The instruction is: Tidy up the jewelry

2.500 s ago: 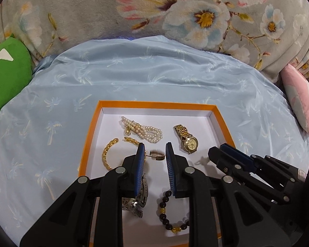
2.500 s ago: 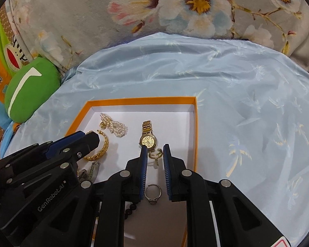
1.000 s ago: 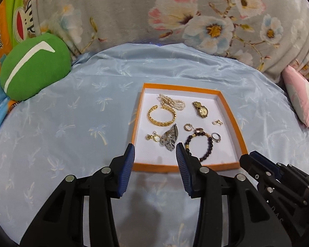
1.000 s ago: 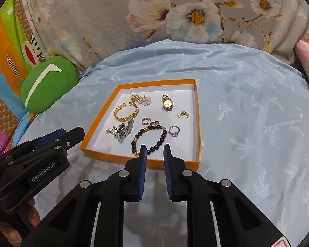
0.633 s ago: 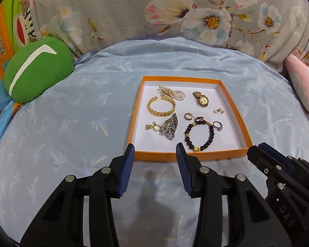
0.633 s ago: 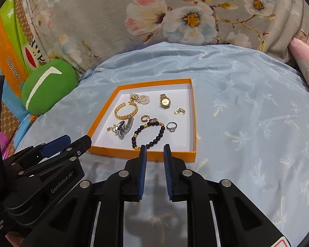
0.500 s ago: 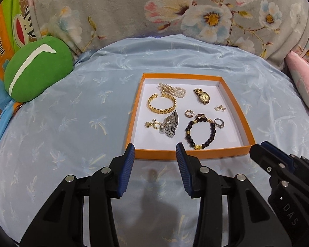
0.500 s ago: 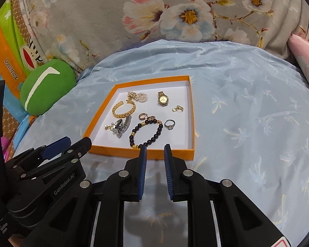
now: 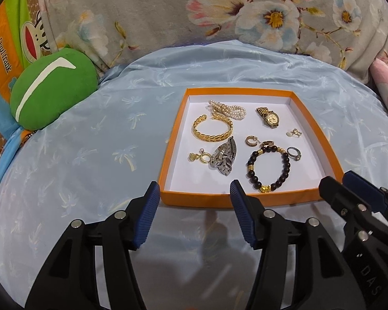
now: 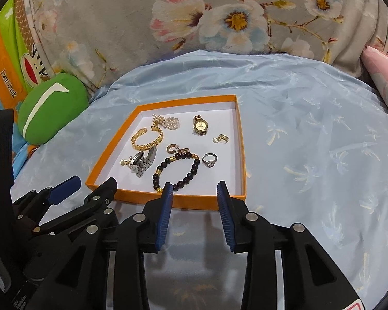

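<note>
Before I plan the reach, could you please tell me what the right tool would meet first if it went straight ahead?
Probably the near wall of the orange tray; the right tool, opening and empty, points at it.

A pale blue satin cloth (image 9: 95, 139) printed with small palm trees covers the surface. Behind it hangs grey fabric with large pink and white flowers (image 10: 219, 23). A green cushion (image 9: 51, 87) sits at the left, a pink pillow (image 10: 382, 77) at the right edge.

Orange tray (image 9: 172, 152) with white floor; gold bangle (image 9: 212, 130); black-and-gold beaded bracelet (image 9: 269, 168); pale blue bedspread (image 9: 95, 139), palm-tree print; grey floral fabric (image 9: 152, 13); green cushion (image 9: 51, 87), white stripe.
</note>
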Action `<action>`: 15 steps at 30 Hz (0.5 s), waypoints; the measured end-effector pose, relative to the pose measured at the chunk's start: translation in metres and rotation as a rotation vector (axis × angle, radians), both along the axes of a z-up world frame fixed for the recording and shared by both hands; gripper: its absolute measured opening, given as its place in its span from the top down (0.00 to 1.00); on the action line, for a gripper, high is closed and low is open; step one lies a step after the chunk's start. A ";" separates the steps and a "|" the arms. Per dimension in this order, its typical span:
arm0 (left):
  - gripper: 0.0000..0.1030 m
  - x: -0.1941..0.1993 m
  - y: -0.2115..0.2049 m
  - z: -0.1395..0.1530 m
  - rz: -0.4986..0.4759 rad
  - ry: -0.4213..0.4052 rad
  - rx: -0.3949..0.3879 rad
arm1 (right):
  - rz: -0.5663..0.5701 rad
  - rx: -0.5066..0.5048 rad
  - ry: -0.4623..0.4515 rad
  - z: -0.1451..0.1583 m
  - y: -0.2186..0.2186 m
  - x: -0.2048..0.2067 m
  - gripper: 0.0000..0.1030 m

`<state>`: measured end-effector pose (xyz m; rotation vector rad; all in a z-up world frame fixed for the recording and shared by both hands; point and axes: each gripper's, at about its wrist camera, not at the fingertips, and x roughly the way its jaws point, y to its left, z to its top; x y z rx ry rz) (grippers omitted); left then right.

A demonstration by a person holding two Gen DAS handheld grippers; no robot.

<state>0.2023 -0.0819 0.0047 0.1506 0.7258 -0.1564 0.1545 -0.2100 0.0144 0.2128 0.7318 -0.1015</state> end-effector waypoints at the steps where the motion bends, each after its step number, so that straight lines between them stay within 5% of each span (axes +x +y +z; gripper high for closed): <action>1: 0.44 0.001 0.000 -0.001 0.003 -0.001 -0.003 | 0.002 -0.002 0.001 -0.001 0.001 0.001 0.66; 5: 0.32 0.000 0.003 -0.004 0.029 -0.029 0.009 | -0.006 -0.019 0.009 -0.005 0.001 0.001 0.63; 15: 0.28 -0.003 0.002 -0.006 0.041 -0.066 0.035 | -0.017 -0.065 0.002 -0.005 0.002 -0.001 0.60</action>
